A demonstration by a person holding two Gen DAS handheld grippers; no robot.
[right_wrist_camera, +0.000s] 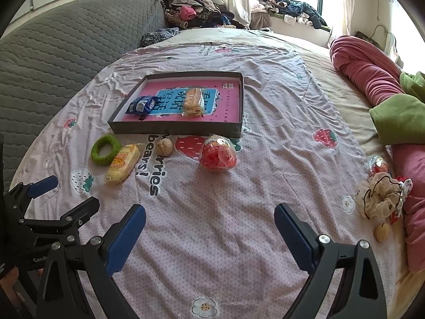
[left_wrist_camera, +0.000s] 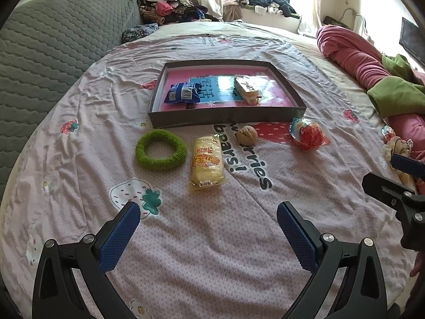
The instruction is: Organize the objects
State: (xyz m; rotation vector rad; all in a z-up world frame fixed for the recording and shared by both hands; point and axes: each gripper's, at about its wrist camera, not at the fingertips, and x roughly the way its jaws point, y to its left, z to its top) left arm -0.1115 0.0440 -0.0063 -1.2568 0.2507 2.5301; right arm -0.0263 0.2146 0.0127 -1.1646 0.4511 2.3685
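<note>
2 hand-held grippers, left (left_wrist_camera: 208,222) and right (right_wrist_camera: 209,223), gape wide, empty, above the bedsheet (right_wrist_camera: 212,186).

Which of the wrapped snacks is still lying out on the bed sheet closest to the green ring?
The yellow-wrapped cake, right beside the green ring; the red-wrapped snack lies farther right, and two others sit in the box.

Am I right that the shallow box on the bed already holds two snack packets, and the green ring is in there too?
Not quite. The box does hold two snack packets, but the green ring lies on the bedsheet in front of it, beside a yellow packet. The left wrist view shows this.
</note>
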